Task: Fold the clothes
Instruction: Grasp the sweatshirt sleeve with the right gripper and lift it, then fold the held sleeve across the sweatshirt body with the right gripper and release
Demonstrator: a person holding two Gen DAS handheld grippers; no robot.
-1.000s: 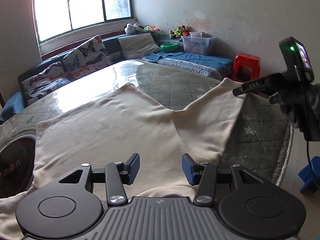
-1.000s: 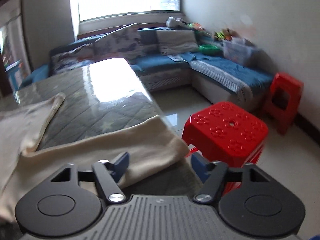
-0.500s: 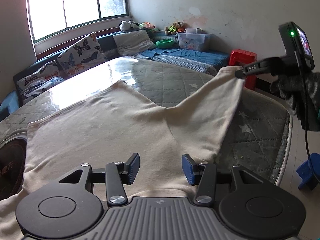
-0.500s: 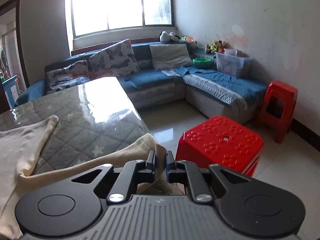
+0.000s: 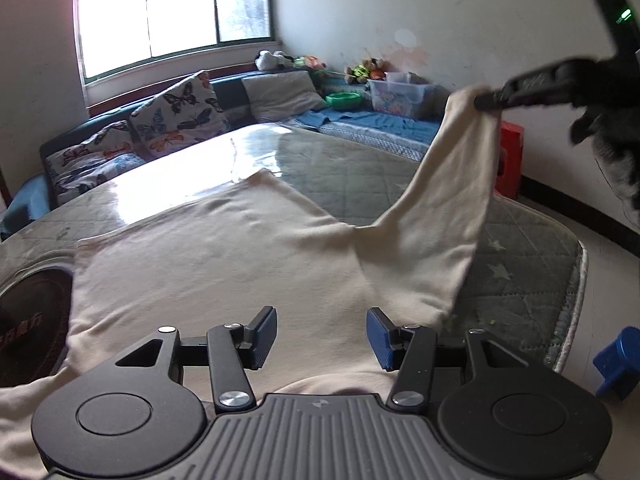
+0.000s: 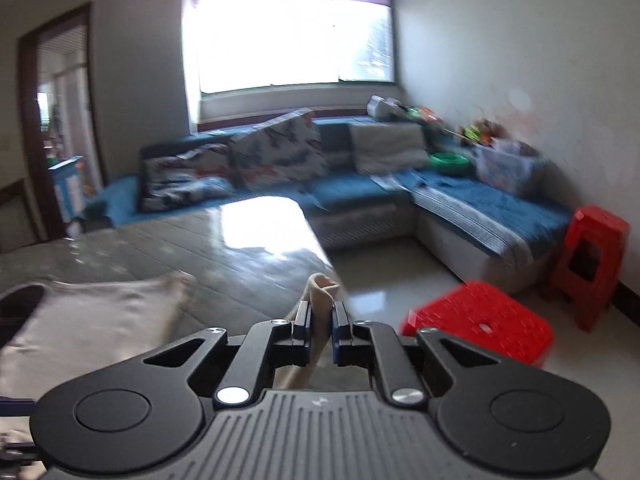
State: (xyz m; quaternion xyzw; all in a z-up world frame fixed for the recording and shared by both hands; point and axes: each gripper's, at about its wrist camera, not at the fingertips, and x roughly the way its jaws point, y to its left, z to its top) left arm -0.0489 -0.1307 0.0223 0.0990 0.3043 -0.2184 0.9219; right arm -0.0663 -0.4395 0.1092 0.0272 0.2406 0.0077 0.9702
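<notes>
A cream garment (image 5: 224, 264) lies spread on the quilted grey table cover (image 5: 360, 172). My left gripper (image 5: 321, 330) is open and hovers low over the garment's near part, holding nothing. My right gripper (image 6: 320, 318) is shut on the end of one cream sleeve (image 6: 320, 292). In the left wrist view the right gripper (image 5: 486, 101) holds that sleeve (image 5: 452, 200) raised well above the table at the right. The rest of the garment (image 6: 92, 316) shows blurred at the left of the right wrist view.
The table's right edge (image 5: 576, 300) drops to a tiled floor. A red stool (image 6: 480, 324) stands beside the table and a taller red stool (image 6: 588, 264) by the wall. A blue stool (image 5: 618, 360) is at lower right. A blue corner sofa (image 6: 440, 208) with cushions lines the back.
My right gripper closed on the sleeve end and lifted it up off the table. My left gripper stayed open over the garment's near part.
</notes>
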